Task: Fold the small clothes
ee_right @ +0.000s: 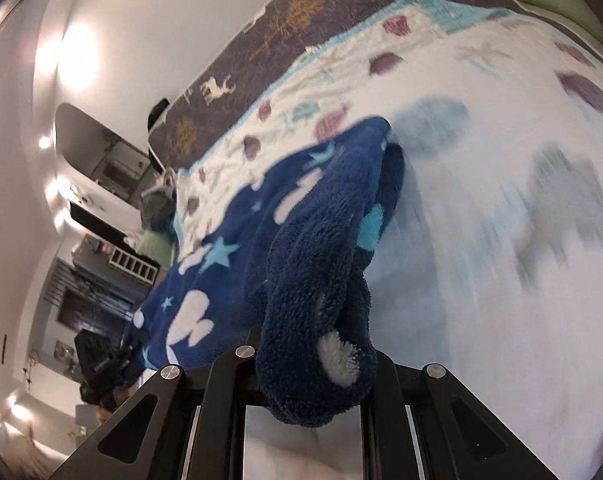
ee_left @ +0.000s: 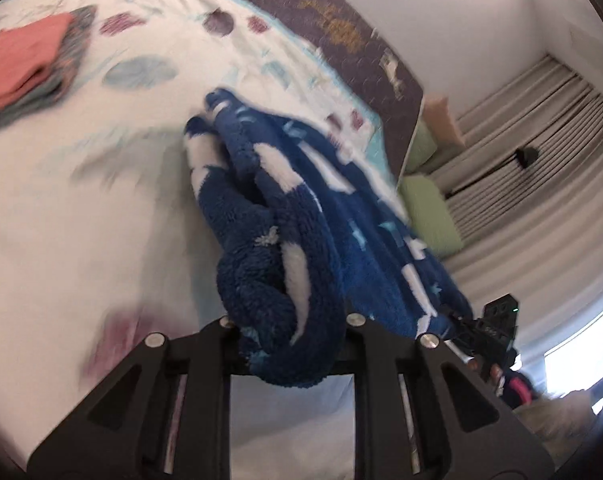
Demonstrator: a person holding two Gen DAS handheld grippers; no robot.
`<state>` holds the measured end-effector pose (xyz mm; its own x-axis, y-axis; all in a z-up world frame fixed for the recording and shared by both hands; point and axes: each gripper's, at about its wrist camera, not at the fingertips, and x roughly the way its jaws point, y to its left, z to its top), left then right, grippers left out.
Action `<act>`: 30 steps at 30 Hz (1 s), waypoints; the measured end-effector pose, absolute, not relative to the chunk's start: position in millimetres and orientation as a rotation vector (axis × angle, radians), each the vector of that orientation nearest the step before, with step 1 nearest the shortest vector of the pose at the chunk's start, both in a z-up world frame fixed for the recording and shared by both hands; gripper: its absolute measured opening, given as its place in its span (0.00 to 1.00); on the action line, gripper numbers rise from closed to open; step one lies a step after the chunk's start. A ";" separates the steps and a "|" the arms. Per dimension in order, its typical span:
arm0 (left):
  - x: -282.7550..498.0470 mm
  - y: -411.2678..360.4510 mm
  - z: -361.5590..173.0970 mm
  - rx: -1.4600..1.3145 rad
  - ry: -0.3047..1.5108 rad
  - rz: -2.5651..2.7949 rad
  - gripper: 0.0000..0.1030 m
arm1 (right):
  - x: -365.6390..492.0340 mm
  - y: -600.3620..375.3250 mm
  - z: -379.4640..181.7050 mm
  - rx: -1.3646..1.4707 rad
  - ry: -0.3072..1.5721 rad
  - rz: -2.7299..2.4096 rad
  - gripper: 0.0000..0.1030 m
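Observation:
A dark blue fleece garment (ee_left: pixel 285 216) with white and light-blue shapes hangs stretched between my two grippers above the bed. My left gripper (ee_left: pixel 289 344) is shut on one bunched end of it. My right gripper (ee_right: pixel 313 372) is shut on the other bunched end (ee_right: pixel 313 280). The right gripper also shows in the left wrist view (ee_left: pixel 489 336) at the garment's far corner, and the left gripper shows in the right wrist view (ee_right: pixel 105 364). The fingertips are hidden in the fleece.
The bed has a white sheet (ee_left: pixel 81 208) with purple and teal prints and a dark brown quilt (ee_left: pixel 341 28) along its far side. A stack of folded clothes, coral on top (ee_left: pixel 25 64), lies at the left. Green pillows (ee_left: pixel 429 208) and curtains are on the right.

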<state>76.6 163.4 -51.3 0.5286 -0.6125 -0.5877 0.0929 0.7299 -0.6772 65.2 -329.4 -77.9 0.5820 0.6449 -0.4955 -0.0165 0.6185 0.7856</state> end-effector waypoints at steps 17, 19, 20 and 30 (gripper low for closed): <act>49.9 174.1 -0.4 -0.310 0.753 -0.212 0.60 | 35.5 -271.4 -15.8 0.301 0.758 0.233 0.46; 59.7 173.1 -1.1 -0.300 0.747 -0.231 0.63 | 42.7 -242.3 -14.5 0.288 0.752 0.354 0.46; 67.3 170.1 -4.5 -0.289 0.755 -0.233 0.63 | 49.8 -221.9 -16.9 0.286 0.761 0.436 0.46; 120.0 164.9 -79.5 -0.336 0.912 -0.270 0.64 | 70.0 -165.8 -75.1 0.324 0.924 0.579 0.46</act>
<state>120.0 164.9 -79.5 0.5850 -0.3674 -0.7231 0.0864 0.9147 -0.3948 70.0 -165.8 -75.1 0.4671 0.5965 -0.6527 -0.3280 0.8024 0.4986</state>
